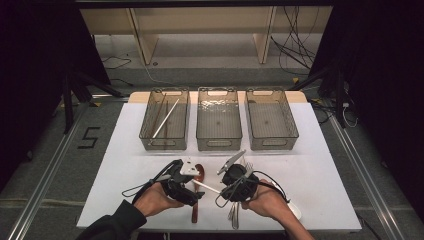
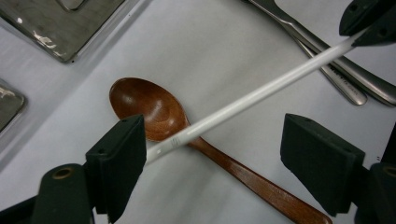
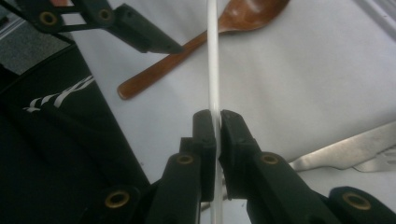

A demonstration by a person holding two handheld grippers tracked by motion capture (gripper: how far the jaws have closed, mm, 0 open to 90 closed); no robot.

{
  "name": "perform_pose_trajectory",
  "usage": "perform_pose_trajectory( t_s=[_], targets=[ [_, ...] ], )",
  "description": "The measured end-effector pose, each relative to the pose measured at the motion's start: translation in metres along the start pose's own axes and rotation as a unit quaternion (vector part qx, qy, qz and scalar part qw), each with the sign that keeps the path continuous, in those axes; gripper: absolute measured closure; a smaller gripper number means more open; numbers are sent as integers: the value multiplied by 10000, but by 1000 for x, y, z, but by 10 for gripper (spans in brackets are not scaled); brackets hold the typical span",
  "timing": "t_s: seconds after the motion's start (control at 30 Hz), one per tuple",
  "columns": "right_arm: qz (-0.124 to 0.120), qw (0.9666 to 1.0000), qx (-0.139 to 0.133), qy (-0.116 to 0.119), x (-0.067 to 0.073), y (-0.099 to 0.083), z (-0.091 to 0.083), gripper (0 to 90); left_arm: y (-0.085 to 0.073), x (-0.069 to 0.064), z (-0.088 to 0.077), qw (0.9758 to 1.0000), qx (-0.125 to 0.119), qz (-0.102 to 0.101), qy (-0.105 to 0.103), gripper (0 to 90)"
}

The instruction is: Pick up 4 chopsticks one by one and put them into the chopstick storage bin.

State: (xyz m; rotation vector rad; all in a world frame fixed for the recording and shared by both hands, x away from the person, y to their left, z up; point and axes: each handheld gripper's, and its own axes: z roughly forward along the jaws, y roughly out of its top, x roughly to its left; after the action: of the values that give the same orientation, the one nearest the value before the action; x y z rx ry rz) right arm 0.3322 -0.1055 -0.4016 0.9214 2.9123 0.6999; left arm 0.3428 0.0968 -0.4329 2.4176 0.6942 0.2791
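A white chopstick (image 1: 206, 186) spans the gap between my two grippers, just above a brown wooden spoon (image 1: 195, 206) lying on the white table (image 1: 320, 170). My right gripper (image 3: 217, 116) is shut on the chopstick (image 3: 213, 60) near one end. My left gripper (image 2: 212, 140) is open wide. The chopstick (image 2: 252, 98) runs between its jaws, its free end against the left pad and well clear of the right pad. The spoon's bowl (image 2: 144, 105) lies under that end. In the high view, the left gripper (image 1: 192, 190) and right gripper (image 1: 223, 191) sit close together near the front edge.
Three clear bins stand in a row at the back: the left bin (image 1: 165, 142) holds chopsticks, and the middle bin (image 1: 218, 142) and right bin (image 1: 272, 142) look bare. Metal cutlery (image 1: 234, 216) lies under the right hand, forks (image 2: 336, 65) among it.
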Motion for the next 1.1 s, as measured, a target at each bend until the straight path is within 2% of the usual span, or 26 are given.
perform_pose_trajectory(
  t_s=[0.23,0.4,0.47,0.57,0.7,0.73,0.8,0.9,1.07,1.1],
  targets=[
    [-151,9998,14,91,8,3,2,859,1,-7,9,9987,188,453,-151,289],
    [-221,9996,16,164,12,4,3,859,2,-9,10,9979,235,563,-233,349],
    [-328,9993,22,190,13,4,4,859,2,-9,10,9975,241,606,-286,389],
    [-367,9991,25,207,14,4,3,859,1,-10,8,9963,269,727,-363,455],
    [-413,9989,47,239,13,3,3,859,1,-10,7,9952,272,774,-528,542],
    [-464,9986,30,231,13,3,3,859,1,-10,6,9942,308,863,-570,567],
    [-472,9985,46,270,13,2,3,858,1,-11,5,9936,295,896,-615,593],
    [-575,9978,17,336,12,1,3,857,1,-13,4,9909,362,1071,-725,634],
    [-749,9959,31,510,11,0,1,856,1,-18,1,9854,486,1368,-888,694],
    [-857,9948,31,554,10,-1,1,855,1,-20,0,9837,513,1459,-916,705]
  ],
)
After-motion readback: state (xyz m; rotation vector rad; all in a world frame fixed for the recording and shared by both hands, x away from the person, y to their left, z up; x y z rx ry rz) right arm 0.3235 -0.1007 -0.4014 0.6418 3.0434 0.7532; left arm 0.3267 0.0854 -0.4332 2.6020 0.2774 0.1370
